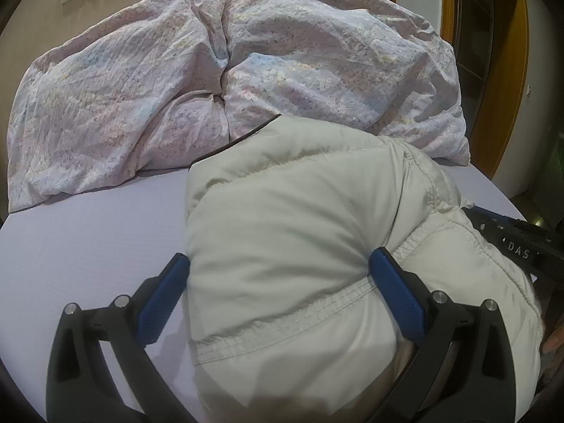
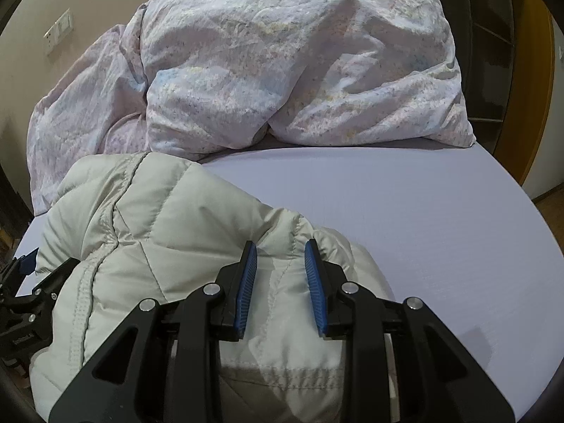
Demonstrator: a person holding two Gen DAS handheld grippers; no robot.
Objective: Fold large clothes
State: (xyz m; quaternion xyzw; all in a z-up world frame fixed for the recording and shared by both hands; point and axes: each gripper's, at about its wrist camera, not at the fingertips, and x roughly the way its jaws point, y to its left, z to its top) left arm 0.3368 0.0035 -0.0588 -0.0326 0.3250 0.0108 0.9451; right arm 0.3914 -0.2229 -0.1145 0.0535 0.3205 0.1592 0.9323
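Right gripper sits closest in its own view: jaws narrow, pads squeezing a puffy fold of the jacket near its right edge. From here I read that as a grip. Left gripper is wide, with a fat bulge of the jacket between the pads; both pads look to touch the fabric, but I can't tell if it's clamped or just straddled.

Jacket is a cream quilted bundle on the lilac sheet, front of the bed, its far edge just touching the floral duvet.

Risks, my guess:
- slick, springy padding could squirt out of the narrow right pinch if I pull
- if the left isn't really gripping, one side drags and the fold skews
- pushing forward could ruck the jacket into the duvet

Writing: "DAS" on the right gripper's black body in the left view. Small print on the left gripper's body in the right view is unreadable.
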